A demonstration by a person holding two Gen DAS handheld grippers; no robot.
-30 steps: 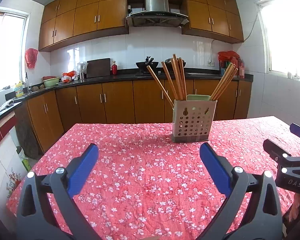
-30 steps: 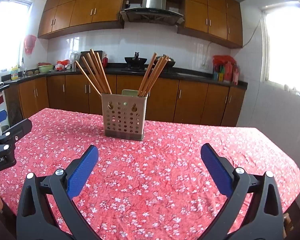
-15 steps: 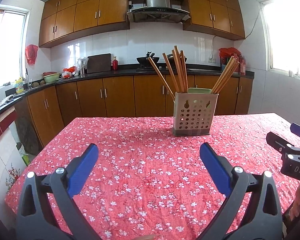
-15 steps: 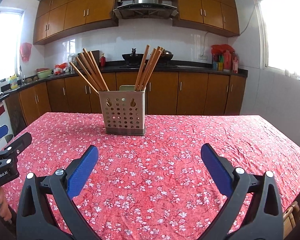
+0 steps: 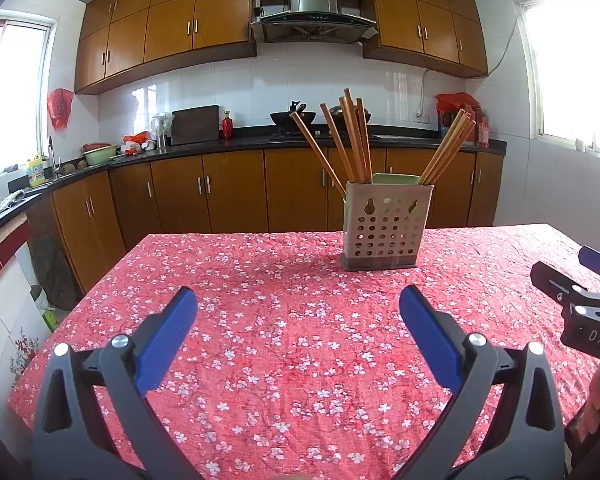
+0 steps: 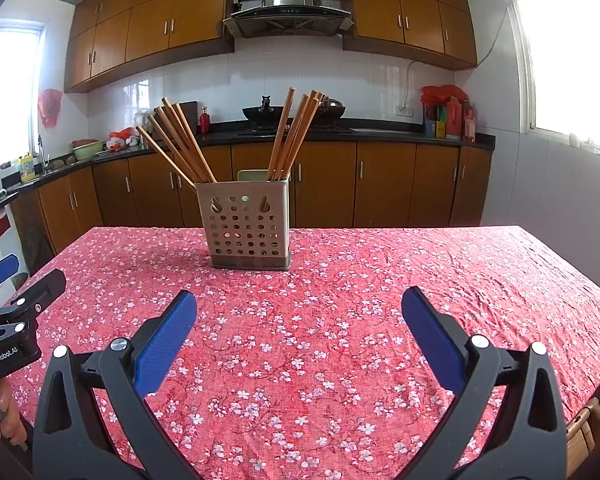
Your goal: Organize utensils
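Left wrist view: big table in floral red tablecloth point(image 5: 300, 340), perforated chopstick caddy point(image 5: 384, 228) upright mid-table, wooden chopsticks point(image 5: 352, 140) fanned in both ends. Left gripper point(image 5: 298, 312) and right gripper point(image 6: 299, 314) gaping wide, holding nothing (well short of caddy). Could tip caddy by snagging leaning sticks.
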